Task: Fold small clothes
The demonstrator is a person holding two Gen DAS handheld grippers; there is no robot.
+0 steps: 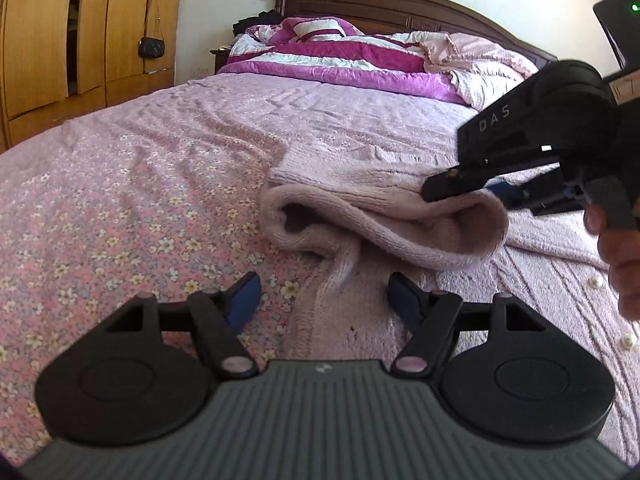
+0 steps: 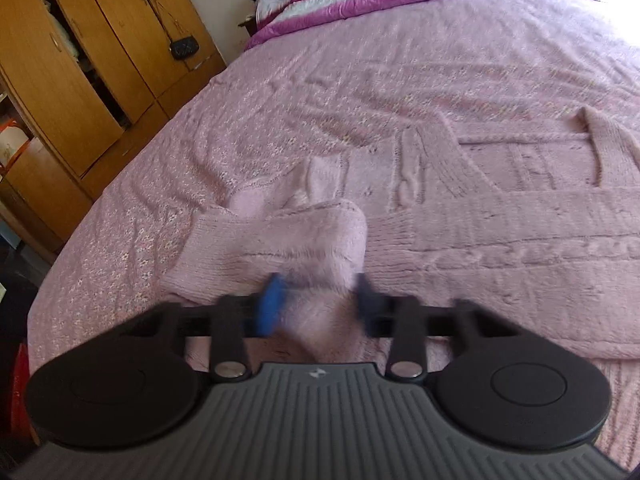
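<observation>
A pale pink knitted cardigan (image 1: 520,280) with pearl buttons lies on the bed. Its sleeve (image 1: 380,220) is lifted and curled over the body. My right gripper (image 2: 318,300) has the sleeve (image 2: 304,248) between its blue pads, which stand partly apart, blurred by motion; it also shows in the left wrist view (image 1: 476,194) at the right, holding the sleeve's cuff. My left gripper (image 1: 322,296) is open and empty, low over the cardigan's left edge, with one pad on each side of a knitted ridge.
The bed has a pink floral cover (image 1: 120,208). A folded magenta and white quilt (image 1: 340,56) lies by the dark headboard. A wooden wardrobe (image 2: 80,72) with a hanging black bag (image 1: 151,47) stands to the left. A hand (image 1: 624,256) holds the right gripper.
</observation>
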